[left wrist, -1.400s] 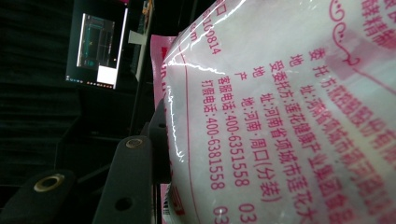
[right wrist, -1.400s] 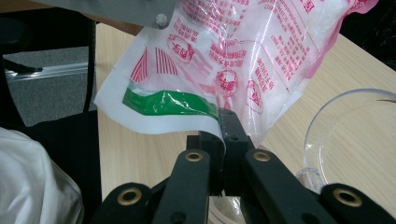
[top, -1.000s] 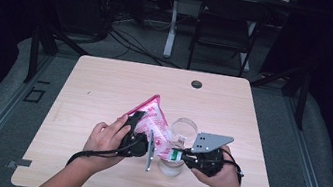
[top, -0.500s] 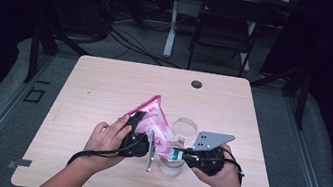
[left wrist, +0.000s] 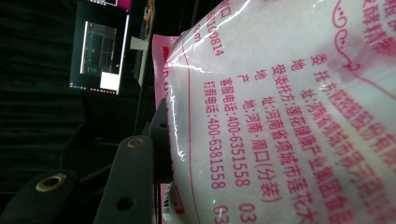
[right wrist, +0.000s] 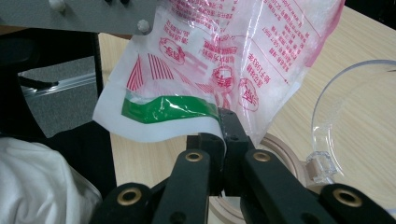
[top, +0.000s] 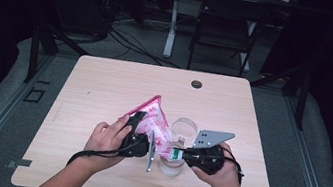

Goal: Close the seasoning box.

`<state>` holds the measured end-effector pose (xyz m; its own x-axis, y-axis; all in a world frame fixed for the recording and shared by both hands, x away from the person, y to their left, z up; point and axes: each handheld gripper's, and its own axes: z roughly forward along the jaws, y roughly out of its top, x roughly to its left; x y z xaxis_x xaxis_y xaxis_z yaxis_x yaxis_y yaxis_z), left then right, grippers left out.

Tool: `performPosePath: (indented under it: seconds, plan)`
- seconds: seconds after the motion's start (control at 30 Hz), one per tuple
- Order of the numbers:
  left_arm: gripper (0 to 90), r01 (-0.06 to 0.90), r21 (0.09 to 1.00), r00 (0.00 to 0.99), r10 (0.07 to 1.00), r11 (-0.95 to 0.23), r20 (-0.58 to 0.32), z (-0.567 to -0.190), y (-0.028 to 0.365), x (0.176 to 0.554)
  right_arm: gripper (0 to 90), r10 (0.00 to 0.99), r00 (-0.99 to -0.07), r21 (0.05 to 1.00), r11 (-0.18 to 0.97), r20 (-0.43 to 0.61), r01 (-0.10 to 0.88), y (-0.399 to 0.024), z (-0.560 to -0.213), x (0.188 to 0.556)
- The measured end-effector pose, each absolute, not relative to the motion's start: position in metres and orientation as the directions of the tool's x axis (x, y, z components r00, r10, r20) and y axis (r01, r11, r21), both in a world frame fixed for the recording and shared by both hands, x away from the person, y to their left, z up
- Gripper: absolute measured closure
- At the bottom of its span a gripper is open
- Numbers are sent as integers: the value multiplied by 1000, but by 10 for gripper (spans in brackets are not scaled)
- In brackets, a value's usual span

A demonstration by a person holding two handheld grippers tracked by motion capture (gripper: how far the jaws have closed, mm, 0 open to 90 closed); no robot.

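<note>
A pink-and-white plastic bag (top: 156,121) with red print is held up over the front middle of the wooden table (top: 104,89). My left gripper (top: 140,142) is shut on the bag's full body; in the left gripper view the bag (left wrist: 289,107) bulges across one black jaw and hides the other. My right gripper (top: 179,155) is shut on the bag's lower corner. In the right gripper view the gripper (right wrist: 220,122) pinches the corner by a green strip (right wrist: 168,108). A clear round container (top: 170,167) sits under the bag, its clear lid (top: 184,126) swung open behind it.
A dark cable hole (top: 197,84) marks the table's far edge. A black chair (top: 225,27) and desk legs stand beyond the table. A lit monitor (left wrist: 100,51) glows in the dark in the left gripper view. The container's tan rim (right wrist: 280,151) lies just beyond the right jaws.
</note>
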<state>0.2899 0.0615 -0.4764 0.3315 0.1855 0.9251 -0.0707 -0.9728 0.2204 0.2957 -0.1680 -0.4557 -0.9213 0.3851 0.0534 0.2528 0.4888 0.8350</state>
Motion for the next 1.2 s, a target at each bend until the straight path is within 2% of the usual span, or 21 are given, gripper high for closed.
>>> performPosePath:
  seconds: [1.2]
  plan:
    - [599, -76, 211, 316, 177, -975, 932, -477, 61, 290, 900, 386, -921, 828, 501, 45, 251, -167, -457, 296]
